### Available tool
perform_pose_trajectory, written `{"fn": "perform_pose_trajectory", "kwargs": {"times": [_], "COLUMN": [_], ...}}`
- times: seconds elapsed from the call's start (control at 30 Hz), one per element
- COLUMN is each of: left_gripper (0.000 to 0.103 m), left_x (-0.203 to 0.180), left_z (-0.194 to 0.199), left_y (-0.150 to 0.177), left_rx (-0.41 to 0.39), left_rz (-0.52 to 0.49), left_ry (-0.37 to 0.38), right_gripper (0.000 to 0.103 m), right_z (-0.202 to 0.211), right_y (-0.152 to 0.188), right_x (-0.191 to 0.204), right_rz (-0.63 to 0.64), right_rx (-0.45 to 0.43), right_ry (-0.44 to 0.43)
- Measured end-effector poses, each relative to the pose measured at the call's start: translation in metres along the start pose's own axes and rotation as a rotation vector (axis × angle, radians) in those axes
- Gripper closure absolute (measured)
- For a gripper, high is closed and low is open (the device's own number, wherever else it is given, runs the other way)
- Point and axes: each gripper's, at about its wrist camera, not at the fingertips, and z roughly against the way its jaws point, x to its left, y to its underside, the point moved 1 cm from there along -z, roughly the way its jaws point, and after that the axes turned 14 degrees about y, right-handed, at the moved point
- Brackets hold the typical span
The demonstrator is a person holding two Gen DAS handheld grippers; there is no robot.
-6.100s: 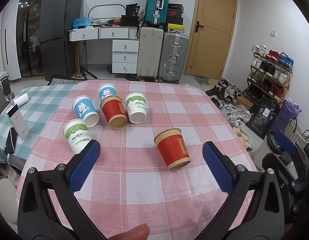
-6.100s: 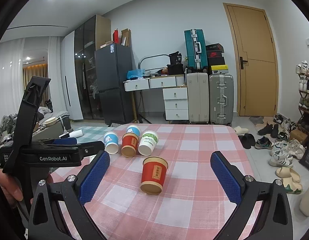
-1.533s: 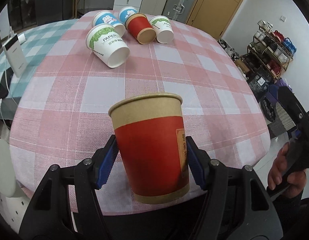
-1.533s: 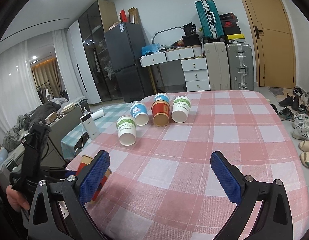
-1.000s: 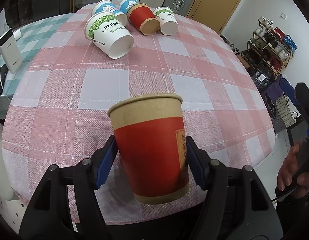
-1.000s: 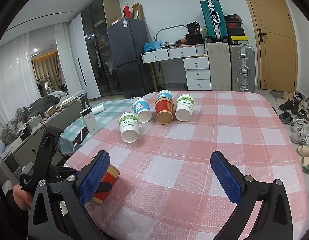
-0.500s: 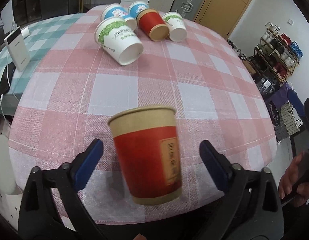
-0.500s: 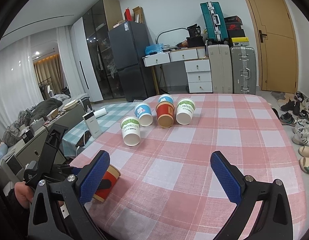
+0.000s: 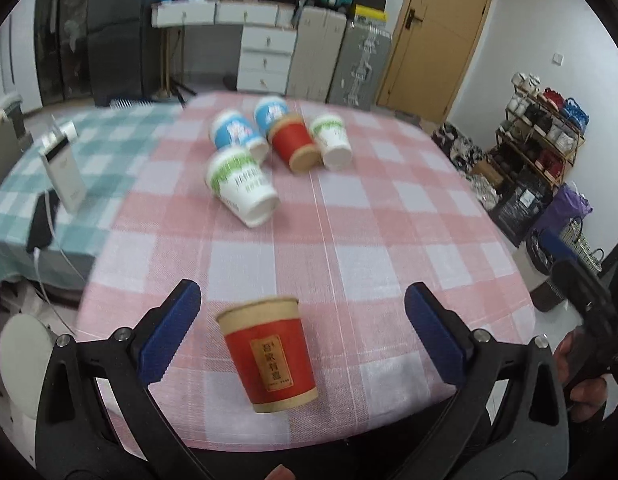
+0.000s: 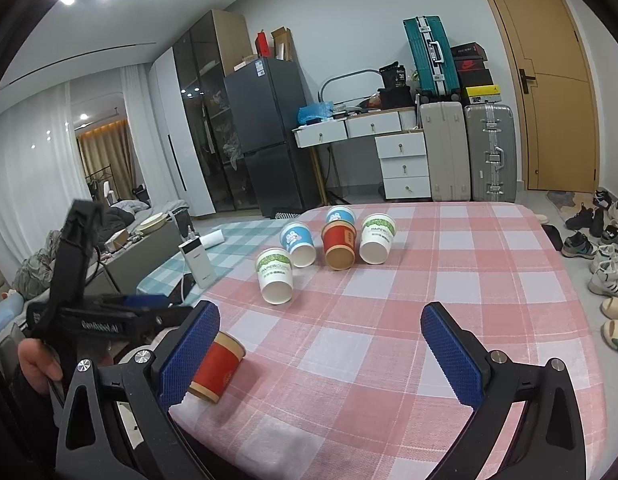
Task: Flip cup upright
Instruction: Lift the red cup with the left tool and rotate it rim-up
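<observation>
The red cup (image 9: 269,354) stood upright at the near edge of the table (image 9: 389,248), between the wide-spread jaws of the left gripper (image 9: 303,330), with clear room on both its sides. Bare cloth lay beyond it up to the white-and-green cup (image 9: 243,186) lying on its side. Four more toppled cups (image 9: 297,140) crowded the far middle. The table's right half was unobstructed.

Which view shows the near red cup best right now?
The left wrist view: the near red cup stands whole, rim up, label readable. In the right wrist view a blue finger pad hides part of it.
</observation>
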Motion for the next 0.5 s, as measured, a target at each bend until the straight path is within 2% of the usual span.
{"fn": "perform_pose_trajectory", "kwargs": {"times": [0.2, 0.33, 0.5], "left_gripper": [0.001, 0.001, 0.001], "left_x": [-0.022, -0.034, -0.04], "left_z": [0.062, 0.086, 0.105], "left_y": [-0.012, -0.006, 0.01], "left_rx": [-0.164, -0.193, -0.216], "left_rz": [-0.057, -0.079, -0.073], "left_ry": [-0.047, -0.106, -0.133], "right_gripper": [0.0, 0.0, 0.0], "right_z": [0.017, 0.029, 0.044], "right_y": [-0.009, -0.014, -0.014], "right_x": [0.017, 0.028, 0.041], "right_rz": [0.02, 0.023, 0.026], "right_rx": [-0.013, -0.014, -0.012], "right_ry": [-0.056, -0.088, -0.121]}}
